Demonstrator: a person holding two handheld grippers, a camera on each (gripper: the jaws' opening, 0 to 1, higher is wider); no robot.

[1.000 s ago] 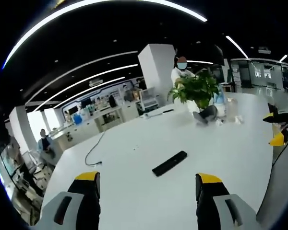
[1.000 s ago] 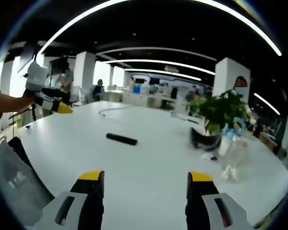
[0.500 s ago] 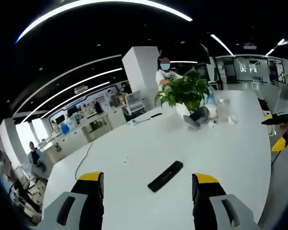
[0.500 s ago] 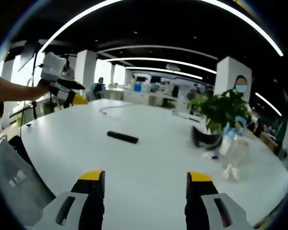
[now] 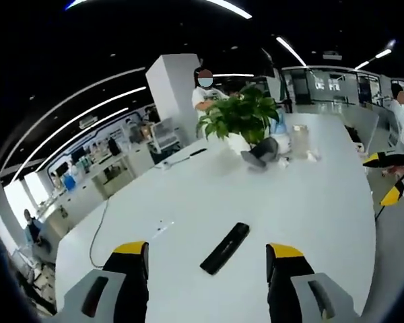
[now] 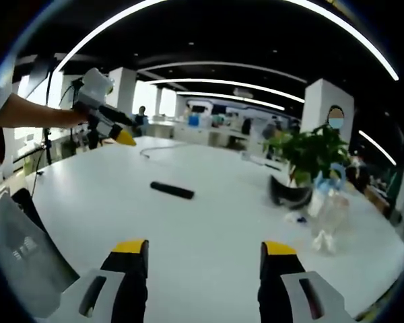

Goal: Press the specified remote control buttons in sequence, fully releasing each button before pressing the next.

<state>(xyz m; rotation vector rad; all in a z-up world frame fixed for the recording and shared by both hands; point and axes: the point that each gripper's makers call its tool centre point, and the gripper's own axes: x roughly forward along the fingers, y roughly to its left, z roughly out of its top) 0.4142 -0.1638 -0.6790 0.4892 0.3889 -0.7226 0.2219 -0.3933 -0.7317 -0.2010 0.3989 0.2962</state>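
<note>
Black remote control [image 5: 225, 247] on white table [image 5: 310, 202]; no legible writing.

The remote [image 5: 225, 247] lies on the table [image 5: 310, 202], the plant [image 5: 239, 120] well behind it.

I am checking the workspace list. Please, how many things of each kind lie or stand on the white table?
Black remote control: 1
Potted green plant: 1
Dark helmet-like object beside the pot: 1
Clear plastic bottles, roughly: 2
Grey cable: 1
Total: 6
</note>
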